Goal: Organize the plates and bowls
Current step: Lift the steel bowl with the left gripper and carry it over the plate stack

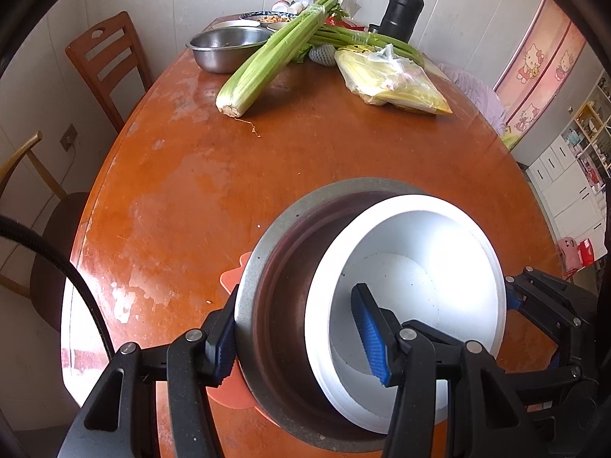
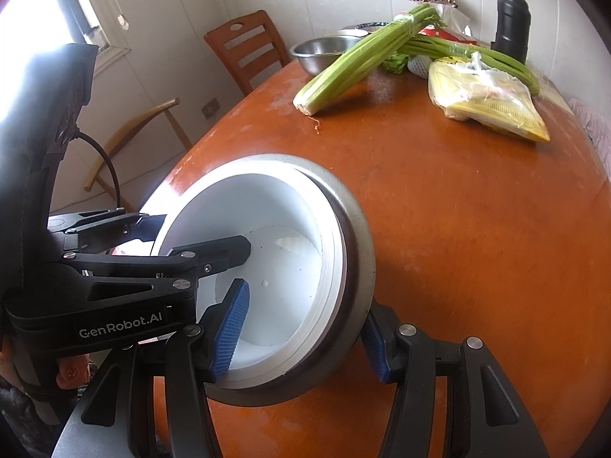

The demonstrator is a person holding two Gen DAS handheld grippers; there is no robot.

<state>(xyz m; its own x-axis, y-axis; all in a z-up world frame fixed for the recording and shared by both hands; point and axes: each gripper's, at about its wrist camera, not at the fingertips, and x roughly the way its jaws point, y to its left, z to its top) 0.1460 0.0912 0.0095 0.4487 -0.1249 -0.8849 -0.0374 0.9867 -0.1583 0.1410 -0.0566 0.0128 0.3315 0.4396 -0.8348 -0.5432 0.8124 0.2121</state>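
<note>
A steel bowl (image 1: 267,267) holds a nest of white bowls (image 1: 420,267). My left gripper (image 1: 294,316) is shut on the near wall of this stack, with one blue pad outside the steel rim and the other inside the white bowl. In the right wrist view my right gripper (image 2: 303,305) is shut on the same stack (image 2: 267,210) from the opposite side, one pad inside and one outside. The steel rim (image 2: 359,252) shows around the white bowls. An orange plate-like piece (image 1: 231,278) peeks out from under the steel bowl. Whether the stack rests on it is hidden.
The round orange-brown table (image 1: 191,175) carries celery (image 1: 267,61), a second steel bowl (image 1: 225,47), bagged yellow food (image 1: 393,80), a black flask (image 1: 403,11) and dishes at the far end. Wooden chairs (image 1: 107,57) stand to the left by the wall.
</note>
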